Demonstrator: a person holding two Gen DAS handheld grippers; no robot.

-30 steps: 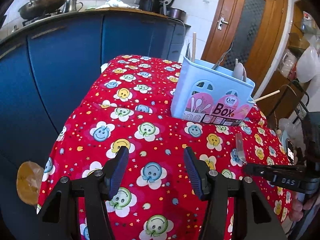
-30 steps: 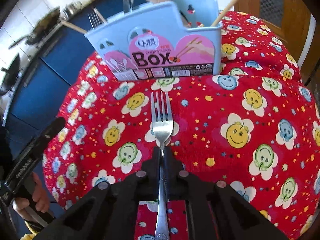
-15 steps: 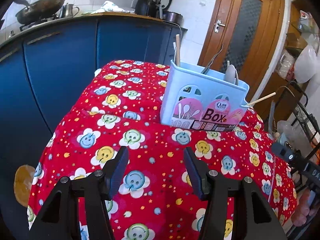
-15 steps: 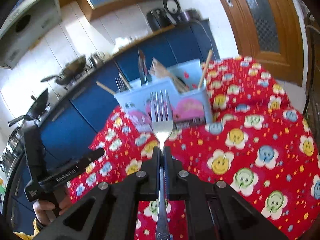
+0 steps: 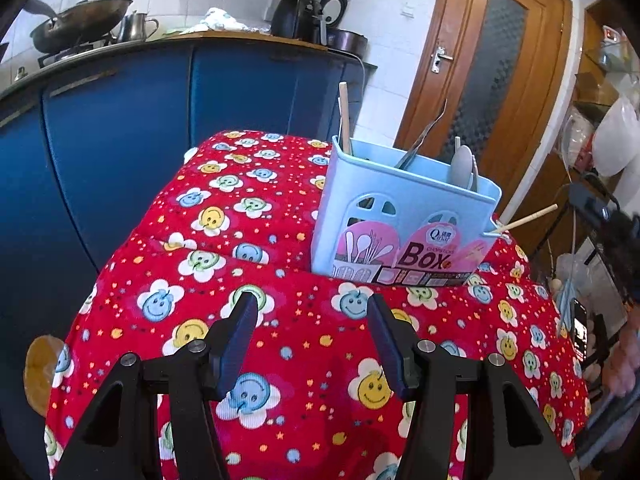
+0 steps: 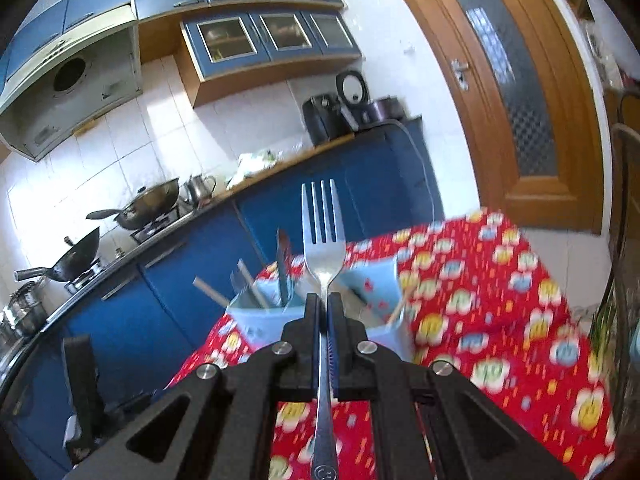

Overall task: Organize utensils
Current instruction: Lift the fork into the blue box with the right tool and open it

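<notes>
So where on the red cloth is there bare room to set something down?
The tablecloth lies bare from the utensil box across to its left edge, and in front of the box around the open left tongs. The box itself is crowded with utensils.

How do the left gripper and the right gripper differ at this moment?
The left gripper is open and holds nothing; the right gripper is shut on a fork. The left gripper points down at the red cloth; the right gripper points more level, towards the blue cabinets. Both are black with blue pads.
</notes>
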